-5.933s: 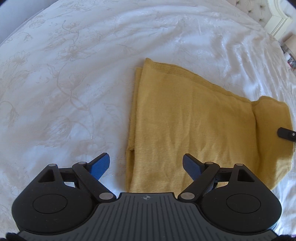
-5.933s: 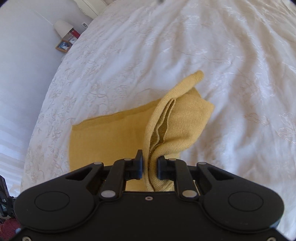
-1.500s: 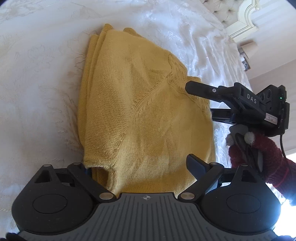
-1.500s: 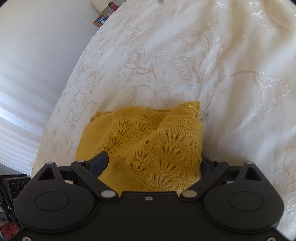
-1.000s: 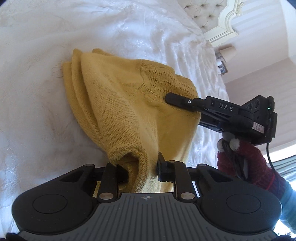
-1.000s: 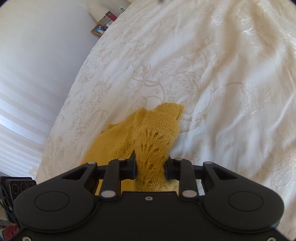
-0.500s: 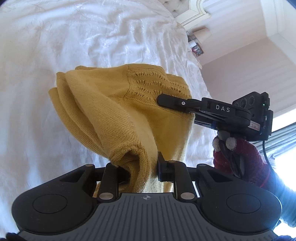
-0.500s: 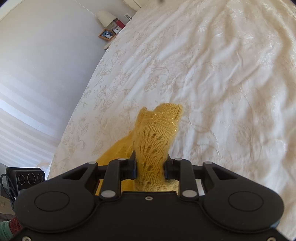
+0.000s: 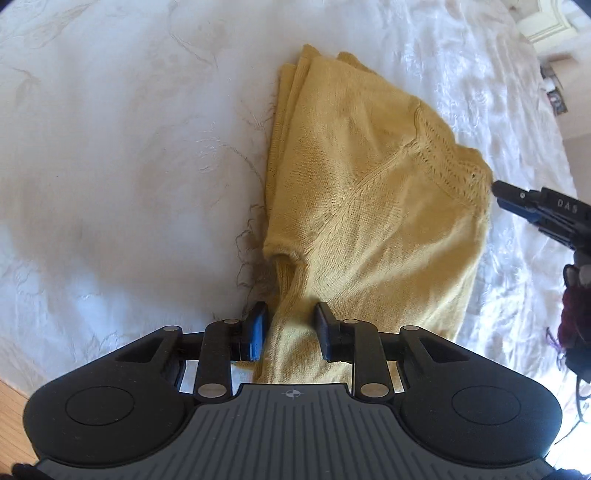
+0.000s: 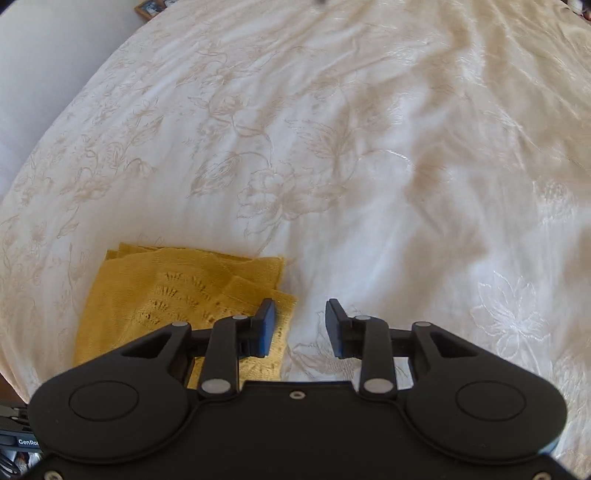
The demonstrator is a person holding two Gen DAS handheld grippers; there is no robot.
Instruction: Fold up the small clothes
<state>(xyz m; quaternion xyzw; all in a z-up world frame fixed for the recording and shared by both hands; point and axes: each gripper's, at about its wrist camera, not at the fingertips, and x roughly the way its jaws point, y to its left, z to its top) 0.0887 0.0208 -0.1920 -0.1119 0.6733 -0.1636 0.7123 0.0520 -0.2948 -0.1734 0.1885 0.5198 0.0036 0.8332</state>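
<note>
A folded mustard-yellow knit sweater (image 9: 373, 206) lies flat on the white bedspread (image 9: 129, 166). My left gripper (image 9: 290, 328) has its jaws partly open with the sweater's near edge lying loosely between them. My right gripper (image 10: 300, 328) is open and empty, just right of the sweater's lace-knit corner (image 10: 177, 295), over bare bedspread. The right gripper also shows in the left wrist view (image 9: 532, 210), beside the sweater's right edge.
The embroidered bedspread (image 10: 351, 147) stretches far ahead and to the right. A wooden floor strip (image 9: 11, 402) marks the bed's near edge. A framed photo (image 10: 149, 6) and a headboard (image 9: 546, 22) stand far off. A red-gloved hand (image 9: 576, 310) holds the right gripper.
Both grippers lowered the lifted sweater back onto the bed and opened. The right gripper has let go and moved off to the sweater's right side.
</note>
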